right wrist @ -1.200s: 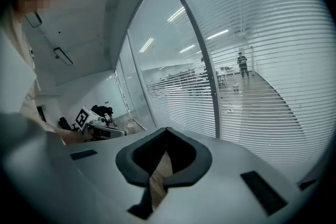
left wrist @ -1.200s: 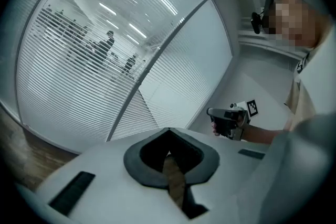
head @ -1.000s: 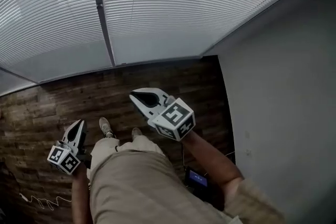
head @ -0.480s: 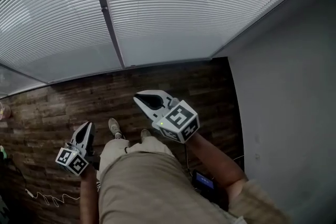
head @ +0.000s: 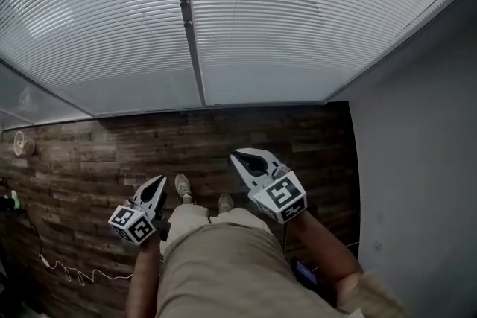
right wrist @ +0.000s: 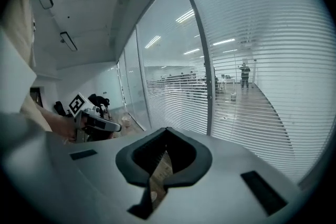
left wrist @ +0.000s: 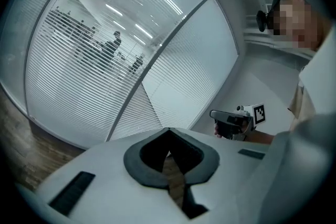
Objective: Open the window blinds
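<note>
White slatted window blinds [head: 298,18] hang lowered over the glass wall ahead, with their slats letting some of the room behind show through. They also fill the left gripper view [left wrist: 79,60] and the right gripper view [right wrist: 252,60]. My left gripper [head: 154,187] hangs low beside the person's left leg, jaws together and holding nothing [left wrist: 168,130]. My right gripper [head: 246,158] is held a little higher over the right leg, also shut and empty [right wrist: 167,129]. Both are well short of the blinds. No cord or wand is visible.
A grey mullion [head: 190,26] splits the blinds into two panels. A plain grey wall [head: 425,160] closes the right side. The floor is dark wood planks [head: 89,153], with a thin white cable [head: 67,272] at the lower left and a dark device [head: 305,273] by the right foot.
The head view has swung left, so the mullion and both grippers now sit further right in the picture. Both grippers stay shut and low by the legs.
</note>
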